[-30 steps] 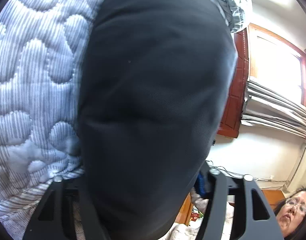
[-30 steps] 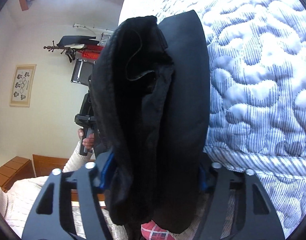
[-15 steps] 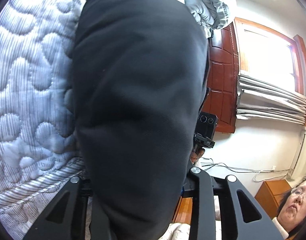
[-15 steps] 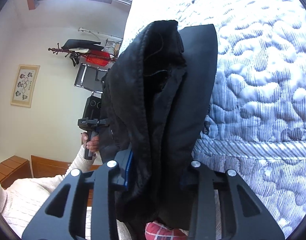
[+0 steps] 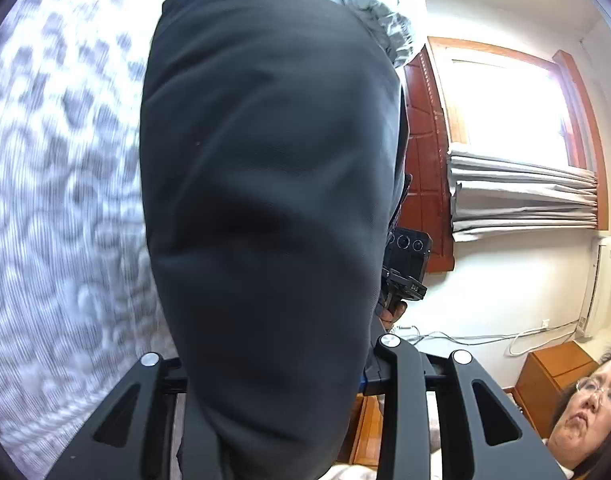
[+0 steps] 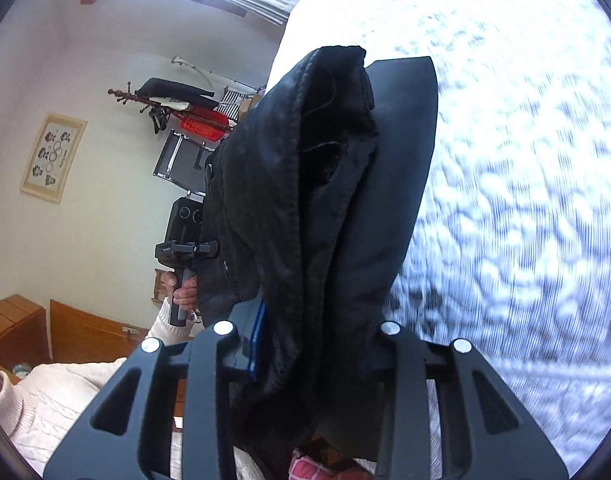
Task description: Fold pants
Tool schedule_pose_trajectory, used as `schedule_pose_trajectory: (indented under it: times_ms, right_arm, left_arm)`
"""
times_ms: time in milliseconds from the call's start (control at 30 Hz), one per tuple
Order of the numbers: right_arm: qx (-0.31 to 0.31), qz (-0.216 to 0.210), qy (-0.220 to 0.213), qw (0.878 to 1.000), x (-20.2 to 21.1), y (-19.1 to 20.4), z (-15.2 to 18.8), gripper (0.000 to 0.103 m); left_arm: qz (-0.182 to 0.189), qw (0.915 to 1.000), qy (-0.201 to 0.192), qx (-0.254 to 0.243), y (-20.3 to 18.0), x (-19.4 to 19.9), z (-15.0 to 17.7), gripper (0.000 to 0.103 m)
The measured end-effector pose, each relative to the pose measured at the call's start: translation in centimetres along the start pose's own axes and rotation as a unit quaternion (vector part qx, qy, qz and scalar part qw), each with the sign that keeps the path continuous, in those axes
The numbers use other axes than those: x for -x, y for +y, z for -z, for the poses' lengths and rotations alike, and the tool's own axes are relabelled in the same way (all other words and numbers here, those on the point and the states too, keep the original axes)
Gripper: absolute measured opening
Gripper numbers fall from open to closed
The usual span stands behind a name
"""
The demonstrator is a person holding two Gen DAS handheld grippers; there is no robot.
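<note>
Clamped on bunched dark cloth: left gripper (image 5: 273, 364) and right gripper (image 6: 305, 336), each closed around a thick gather of the black pants (image 6: 325, 208), apparently to lift them clear for a fold. Held in the air beside the quilted bed (image 6: 525, 200); beyond, window (image 5: 509, 108), coat rack (image 6: 177, 104).

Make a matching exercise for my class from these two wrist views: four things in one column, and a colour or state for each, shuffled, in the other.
Things:
1. pants
2. quilted bedspread
3. left gripper
4. framed picture

Descriptions:
A. hangs on the pale wall
B. white with fine blue stripes
C. black, bunched and held up in the air
D. closed on dark cloth

Pairs: 1-C, 2-B, 3-D, 4-A
</note>
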State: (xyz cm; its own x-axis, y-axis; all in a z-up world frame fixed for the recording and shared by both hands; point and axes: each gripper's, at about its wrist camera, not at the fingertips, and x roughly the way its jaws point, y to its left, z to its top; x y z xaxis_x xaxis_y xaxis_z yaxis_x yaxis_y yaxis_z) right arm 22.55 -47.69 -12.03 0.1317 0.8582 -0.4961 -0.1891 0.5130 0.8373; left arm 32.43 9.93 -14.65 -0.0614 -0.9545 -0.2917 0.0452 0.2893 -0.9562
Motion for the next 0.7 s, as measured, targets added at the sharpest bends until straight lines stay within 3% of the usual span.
schedule_pose_trajectory:
  times_ms: [433,700]
  right_arm:
    - [0.002,0.016,0.038,0.999,-5.9,-1.3,-12.1,0.034]
    - [-0.029,0.021,0.063,0.997,-9.3,-5.6,-14.2,0.038]
  left_arm:
    - [-0.019,0.9978,-0.058,0.024,1.9,1.6,-8.9,0.035]
    - [-0.027,0.9960,-0.057,0.064,4.2,0.6,-11.8,0.037]
